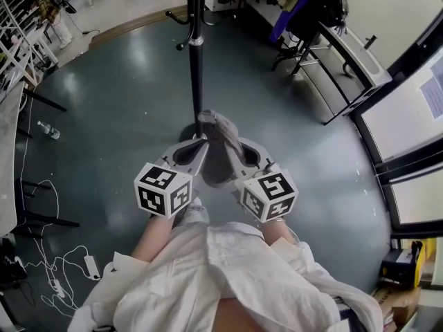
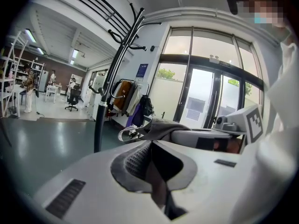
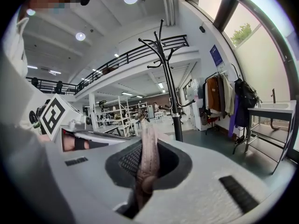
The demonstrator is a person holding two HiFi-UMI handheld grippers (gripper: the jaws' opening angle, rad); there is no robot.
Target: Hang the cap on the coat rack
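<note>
I see a taupe-grey fabric cap (image 1: pixel 220 147) near the black metal coat rack pole (image 1: pixel 195 61); around that pole, a slate-blue polished floor (image 1: pixel 124 102).

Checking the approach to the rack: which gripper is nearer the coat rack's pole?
Left, slightly. The left gripper sits just below the pole in the head view; the right gripper is off to its right, across the cap.

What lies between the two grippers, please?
The cap sits between the left gripper and the right gripper, each shut on an edge of it; the head view shows this best.
</note>
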